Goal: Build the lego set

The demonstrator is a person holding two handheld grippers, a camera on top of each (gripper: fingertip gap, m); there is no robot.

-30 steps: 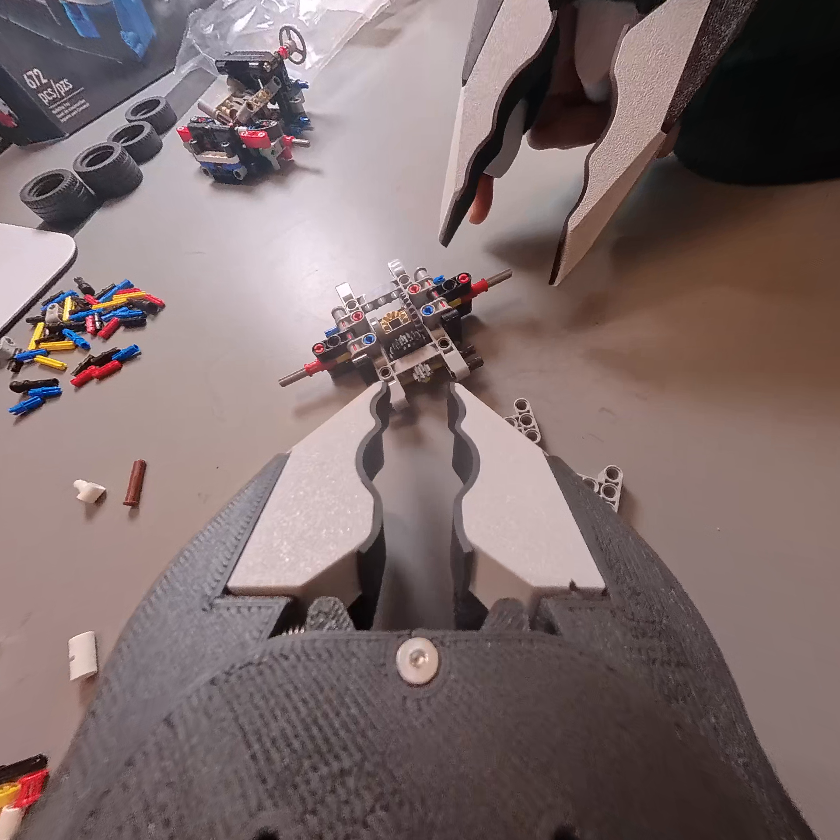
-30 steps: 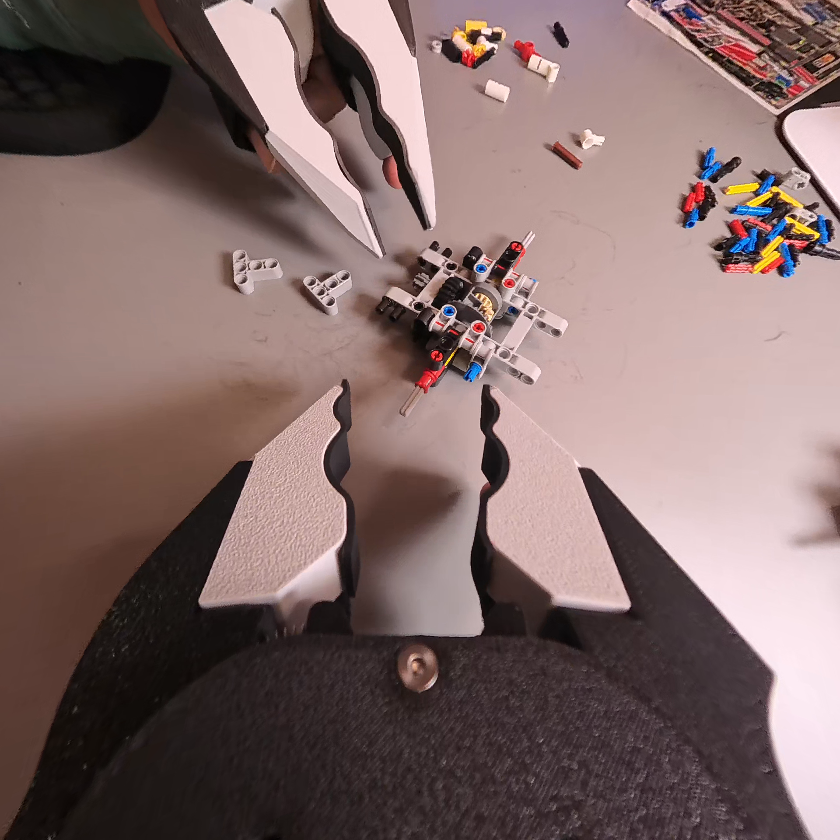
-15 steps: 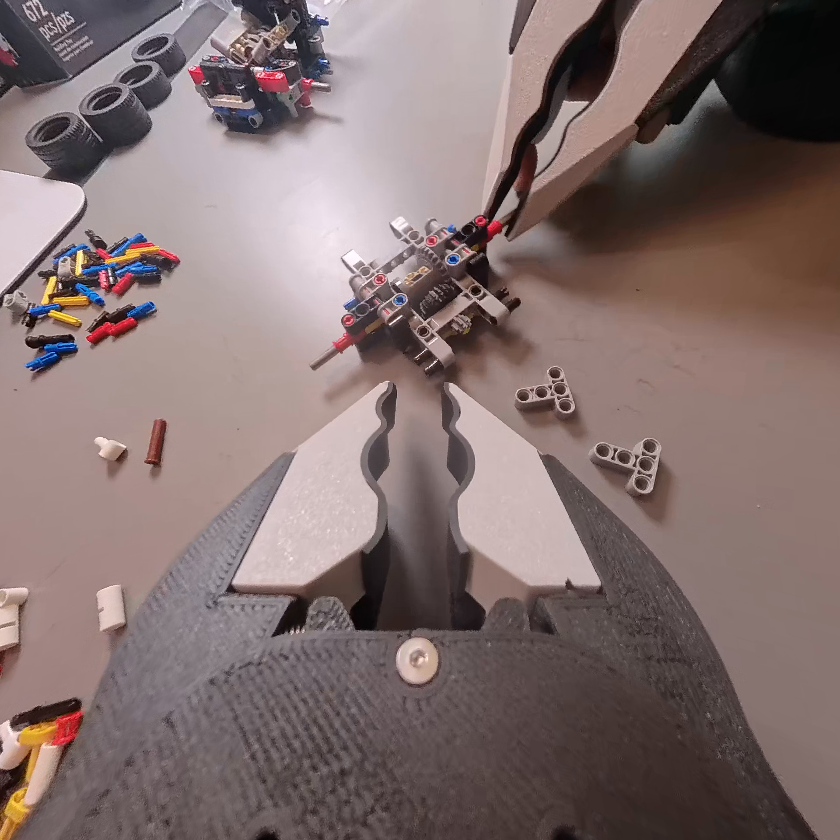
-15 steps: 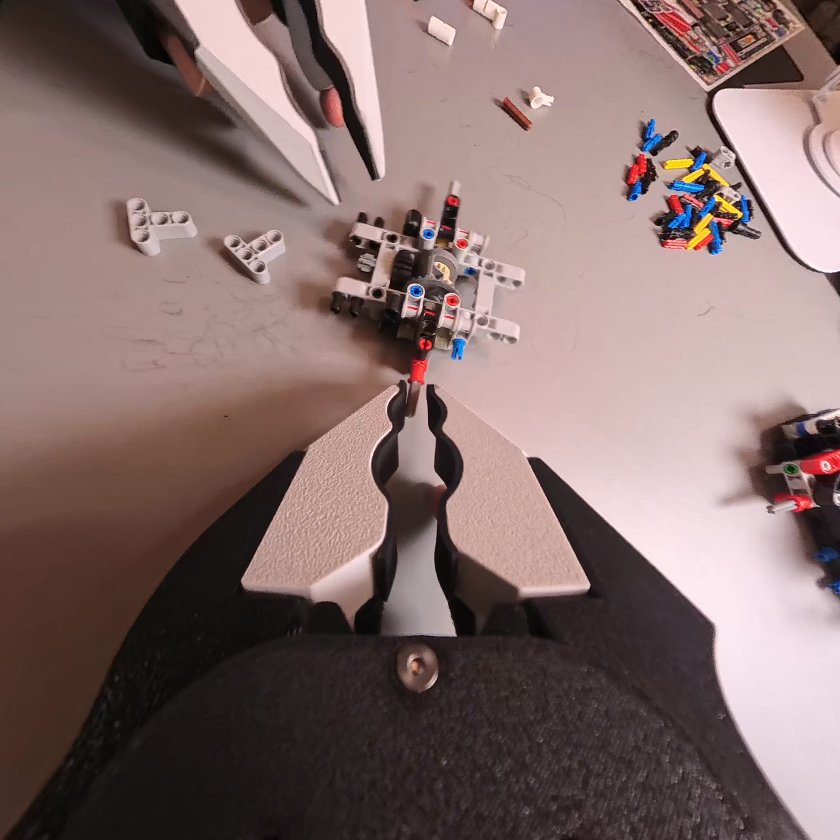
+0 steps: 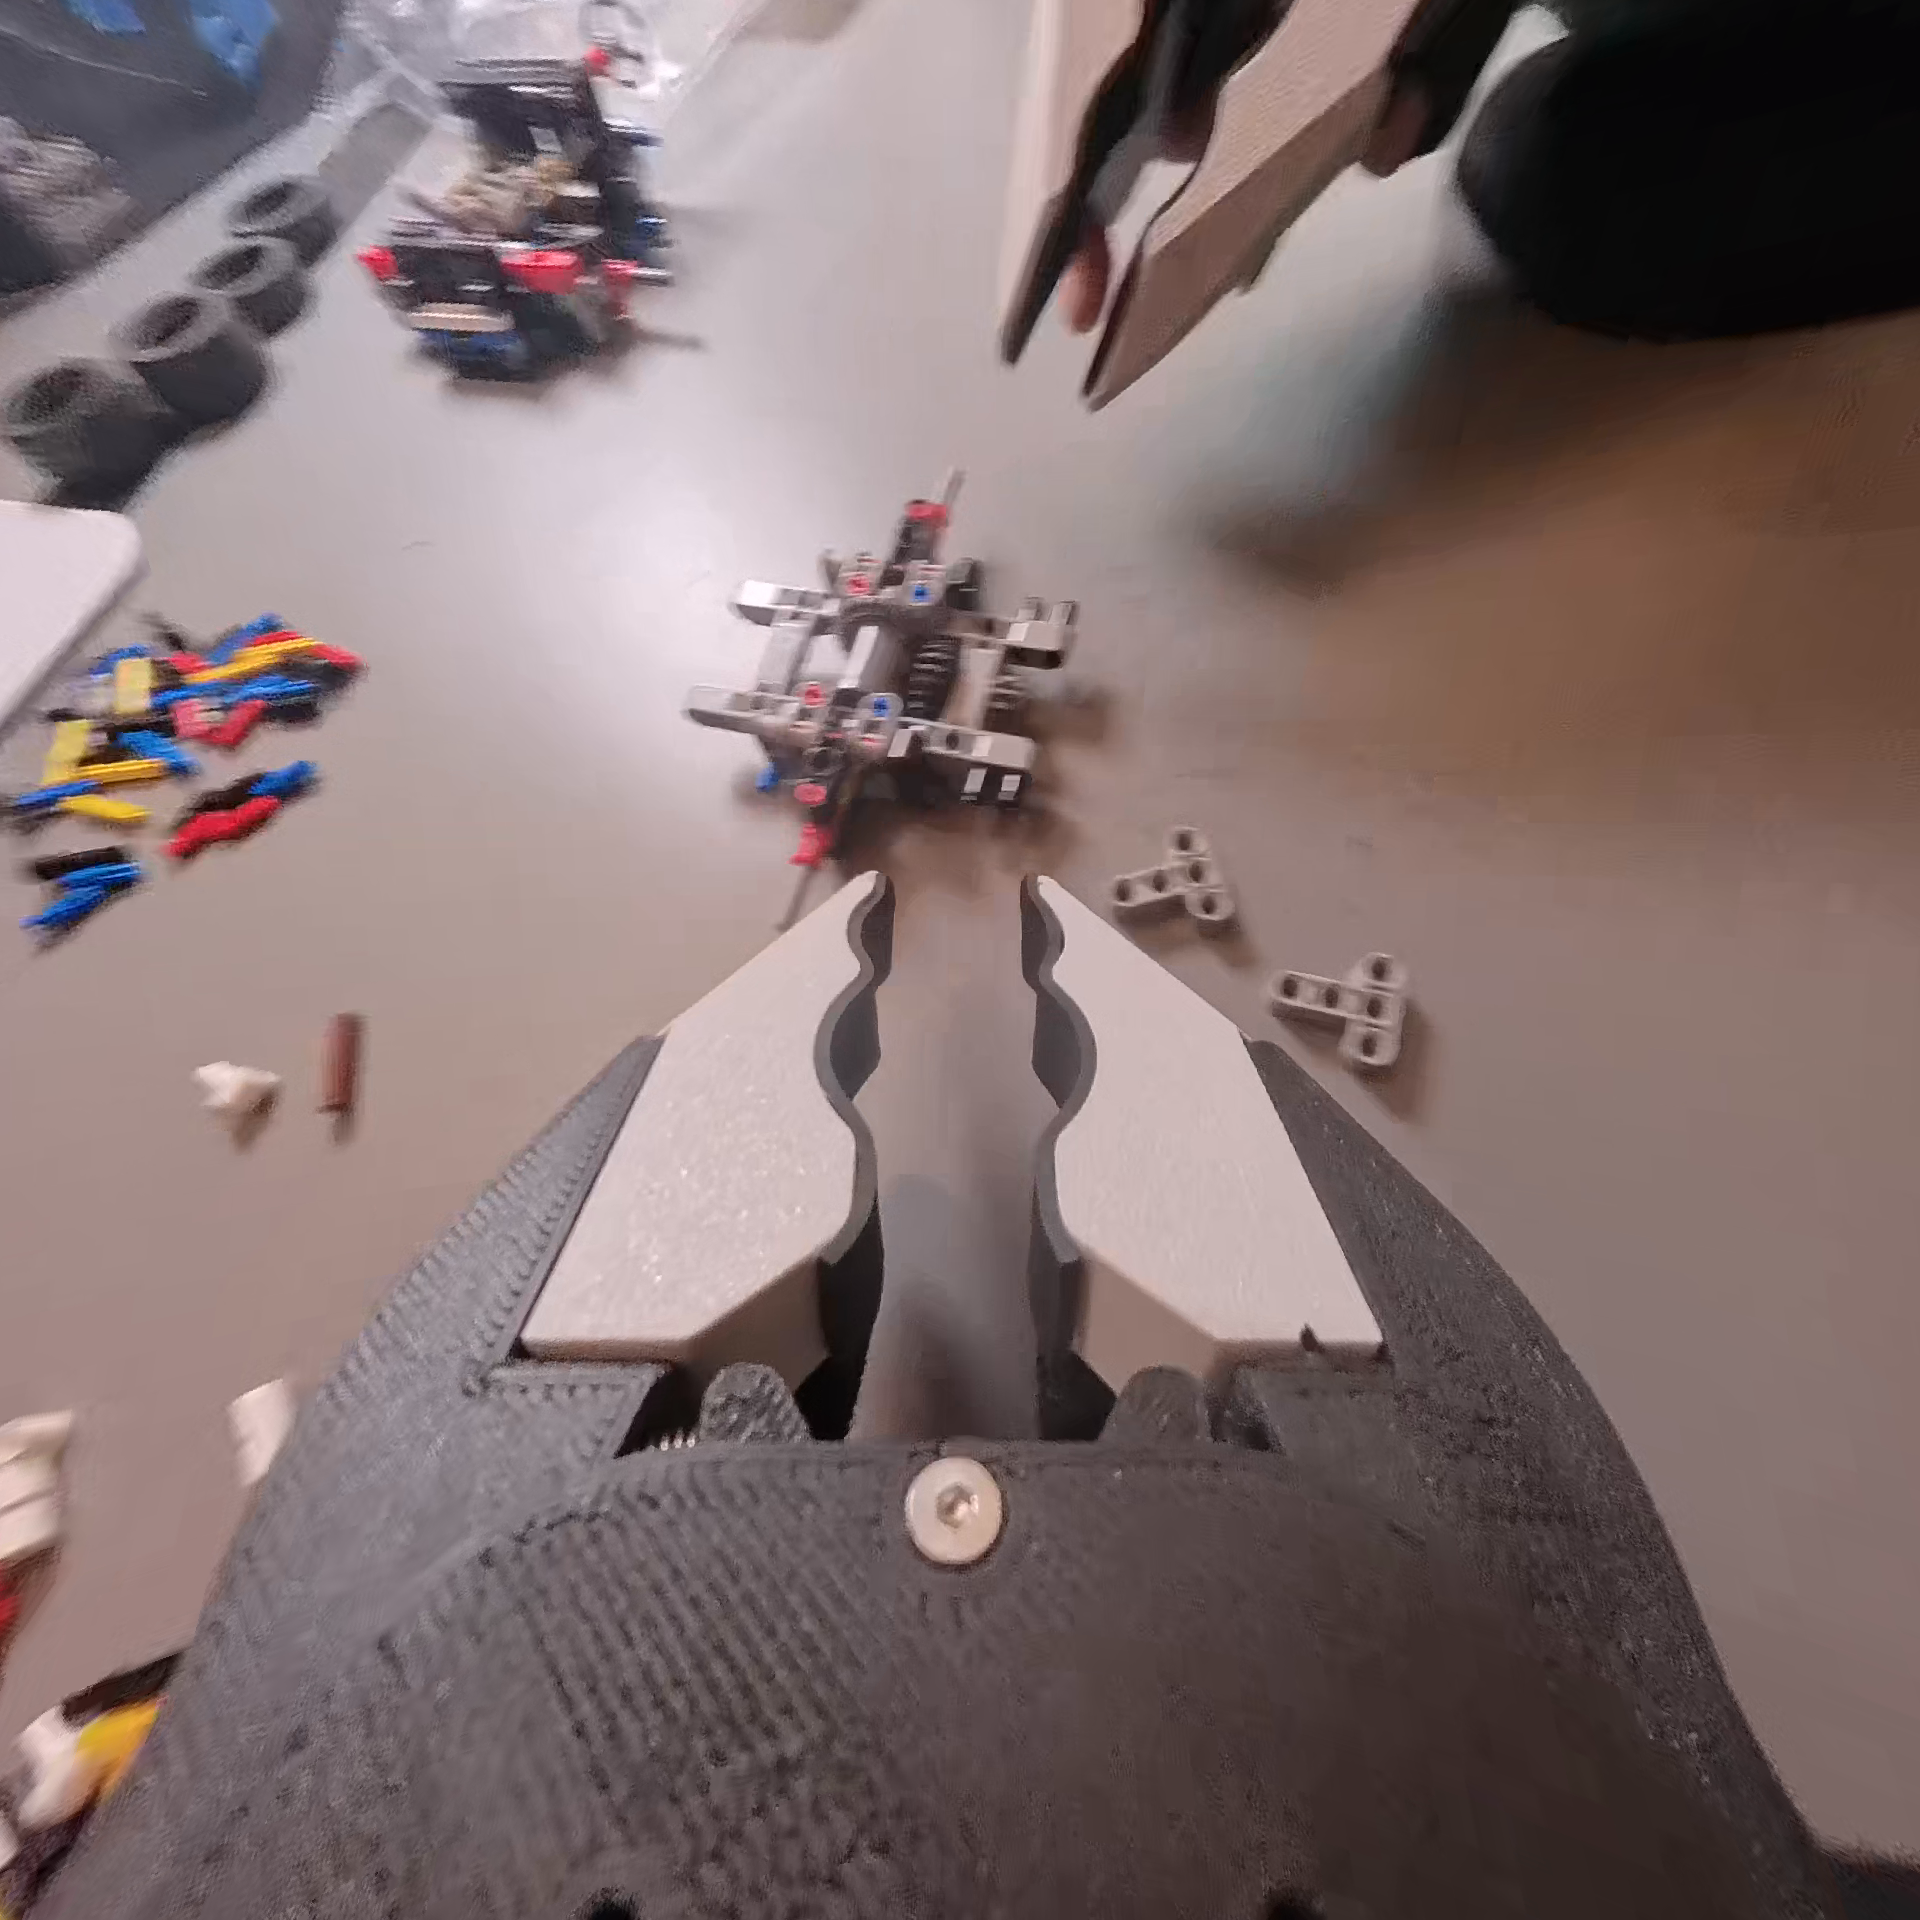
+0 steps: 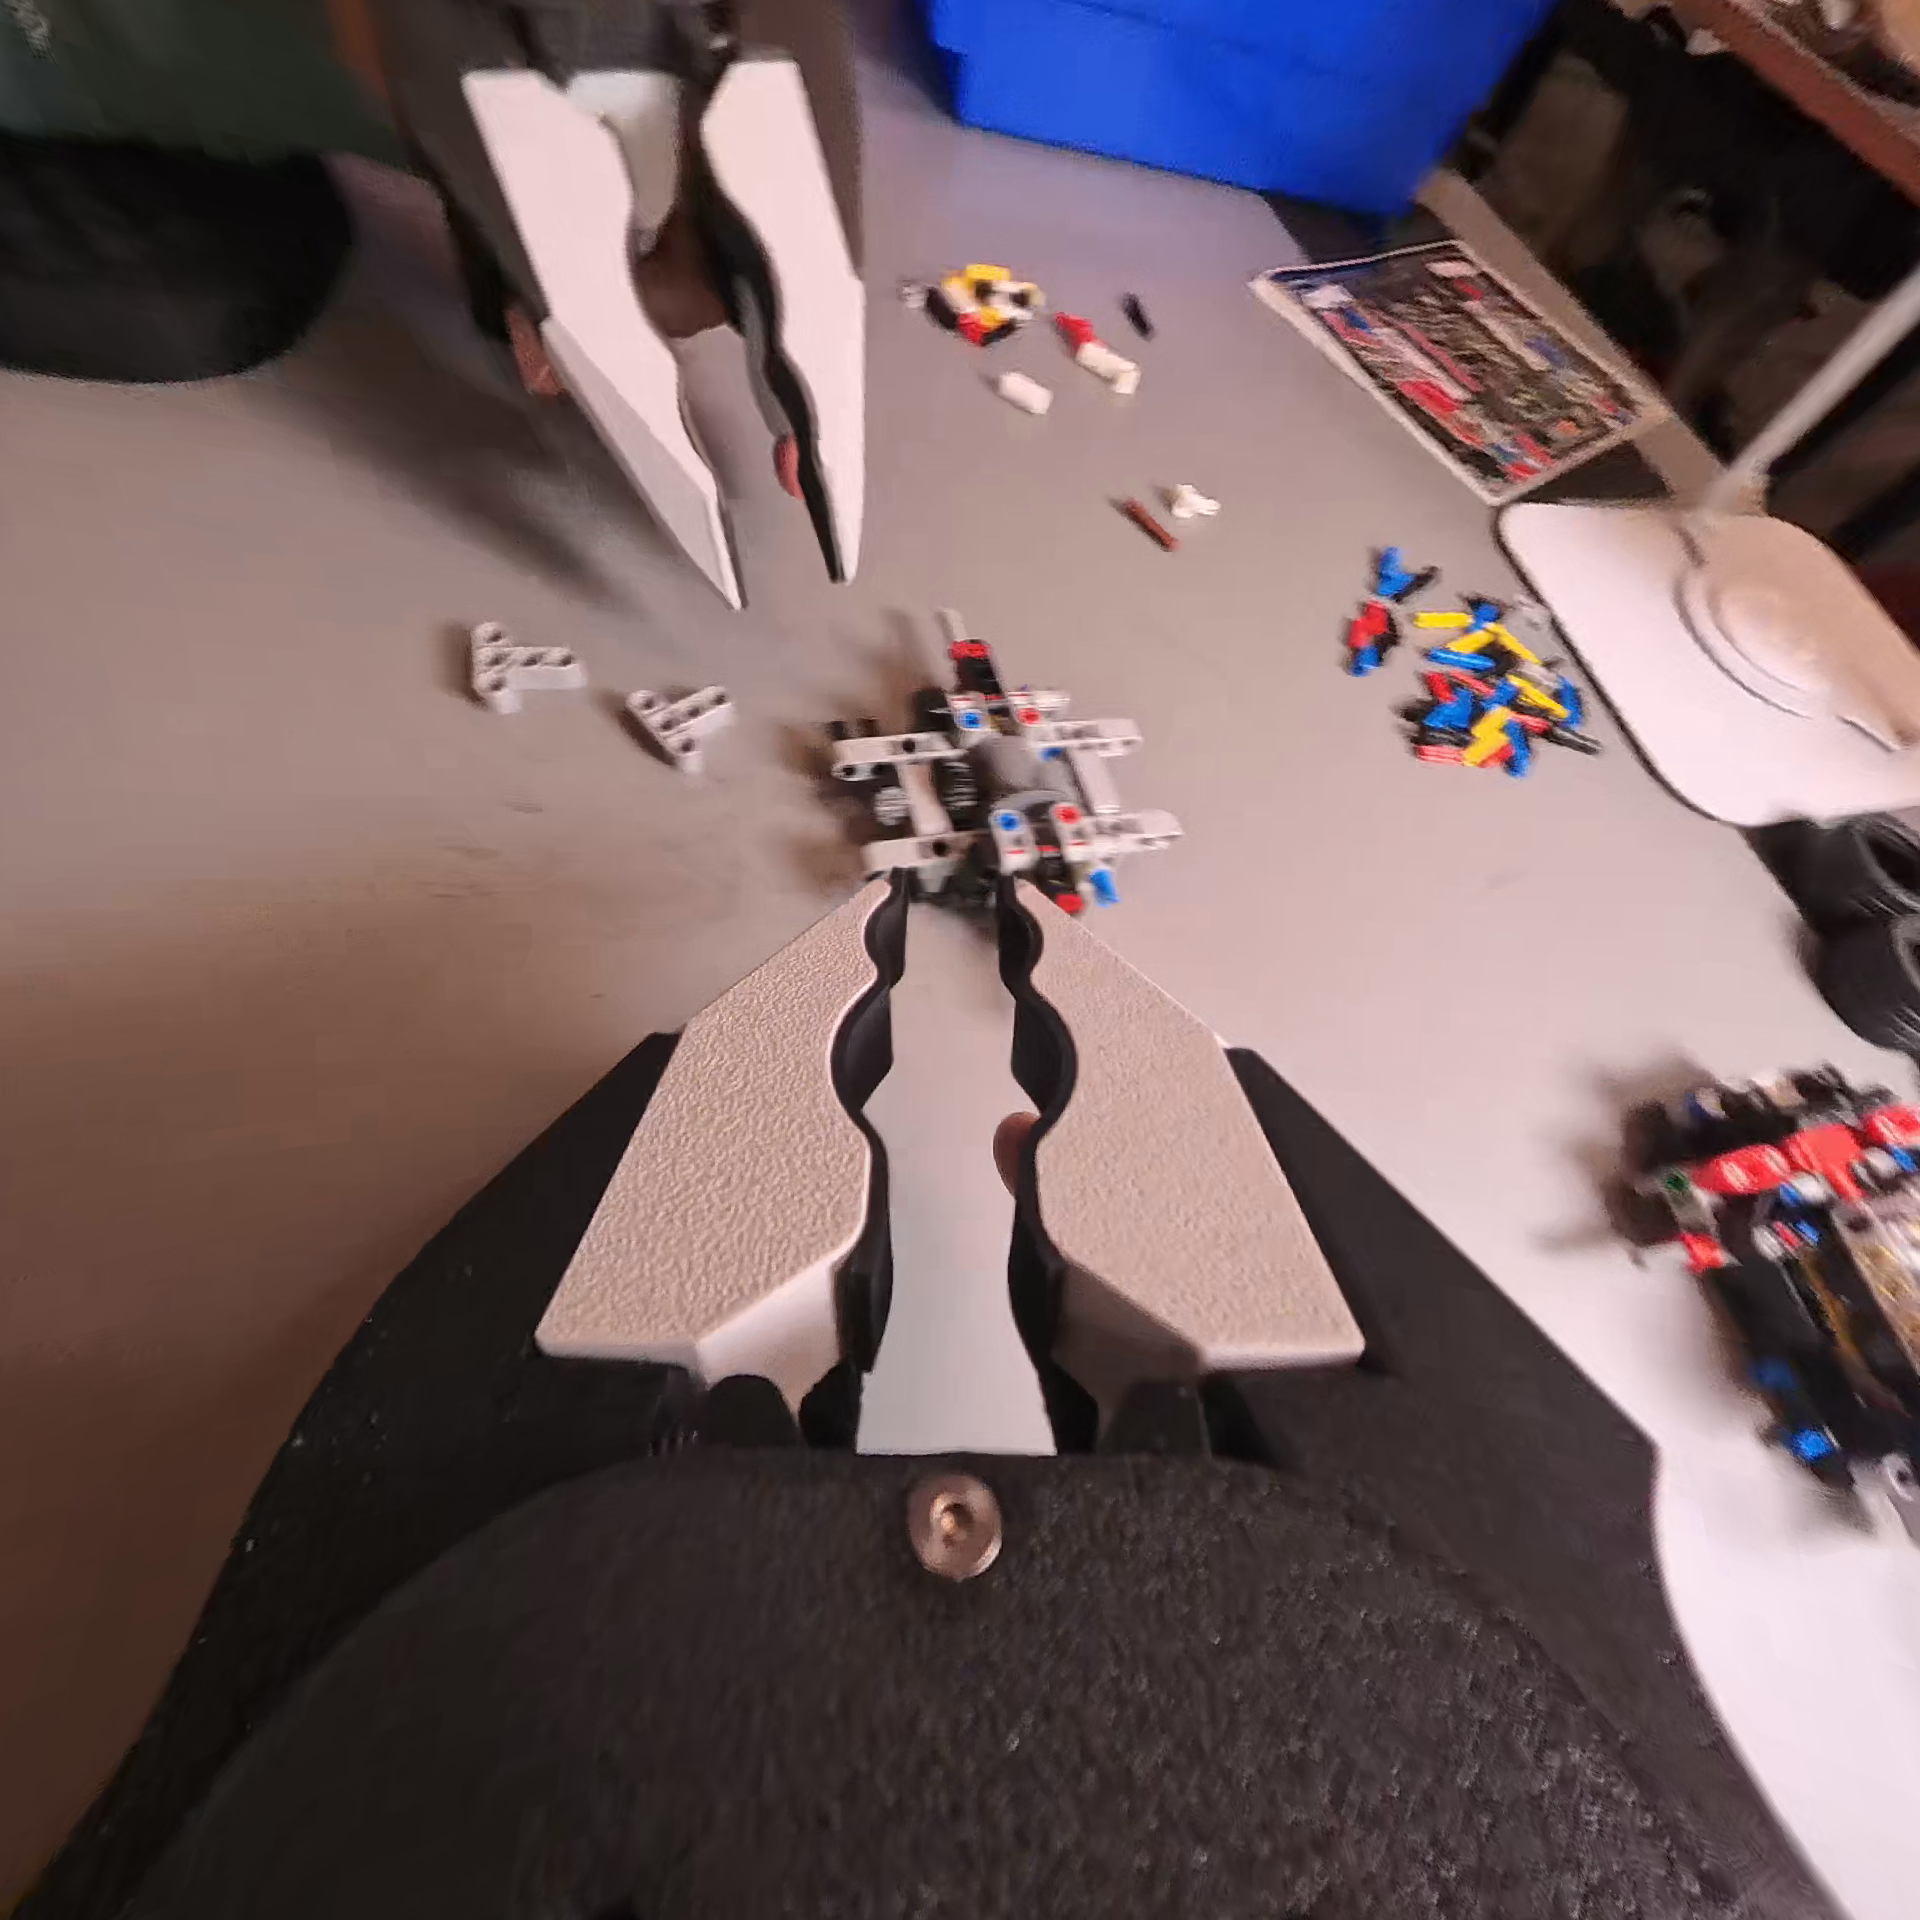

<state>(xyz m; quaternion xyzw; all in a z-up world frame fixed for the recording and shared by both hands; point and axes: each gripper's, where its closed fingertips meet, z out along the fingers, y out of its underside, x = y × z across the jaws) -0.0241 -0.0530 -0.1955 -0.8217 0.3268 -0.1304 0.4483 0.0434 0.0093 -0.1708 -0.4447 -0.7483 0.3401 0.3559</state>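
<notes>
Left hand-held gripper (image 5: 956, 883) is spread and bare, just short of the grey brick assembly (image 5: 894, 686). Right hand-held gripper (image 6: 951, 888), slightly parted, has its fingertips at that assembly's near edge; whether it pinches is unclear.

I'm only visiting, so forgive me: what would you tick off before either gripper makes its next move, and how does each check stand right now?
1. Left gripper open, nothing between its fingers: ok.
2. Right gripper open, nothing held: ok.
3. Grey brick assembly resting on the table, in neither gripper: ok.
4. Two grey T-shaped pieces lying apart from the assembly: ok.
5. Sharp view of small parts: not ok, both views are blurred.
</notes>
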